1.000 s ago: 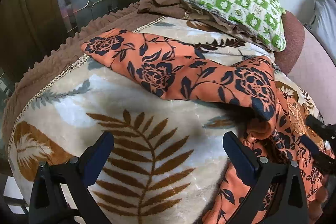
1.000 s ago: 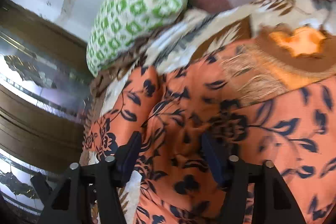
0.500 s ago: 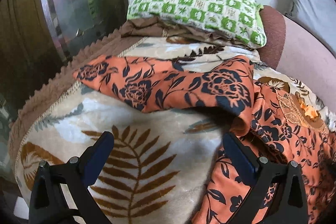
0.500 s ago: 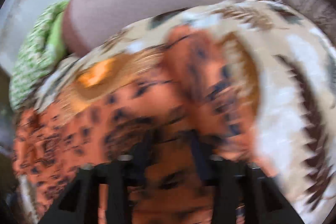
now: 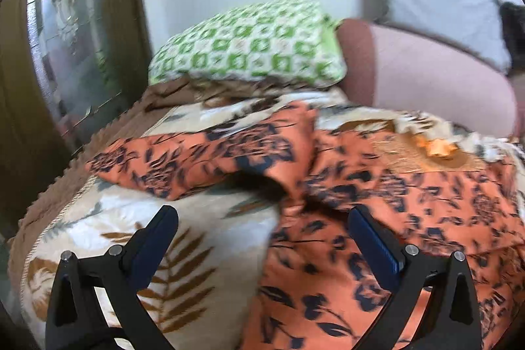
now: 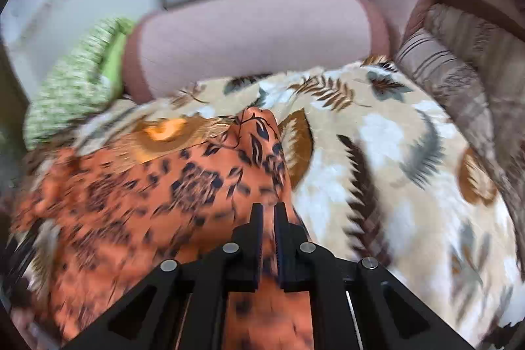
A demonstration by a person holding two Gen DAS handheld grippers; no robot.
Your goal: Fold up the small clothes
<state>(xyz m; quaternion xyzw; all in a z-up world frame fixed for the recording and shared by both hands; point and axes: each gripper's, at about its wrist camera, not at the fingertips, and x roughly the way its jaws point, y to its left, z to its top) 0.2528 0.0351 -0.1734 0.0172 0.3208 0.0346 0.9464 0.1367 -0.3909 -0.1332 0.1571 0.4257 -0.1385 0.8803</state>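
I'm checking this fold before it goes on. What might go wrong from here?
1. The right claw pinches only a narrow edge of the orange floral garment; thin fabric might slip out.
2. The left claw is open and holds nothing, so the far sleeve may drag or bunch.
3. The plush leaf-print blanket could catch the cloth and wrinkle the fold.

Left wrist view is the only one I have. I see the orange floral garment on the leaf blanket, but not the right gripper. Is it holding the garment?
Observer: Yes. The right gripper is shut on a fold of the orange floral garment.
Operator: What lies on the blanket to the right of that fold?
Observer: Only bare leaf-print blanket; the garment ends beside the gripper.
Operator: And what is beyond the blanket on that side?
Observer: A striped brown cushion at the blanket's far right edge.
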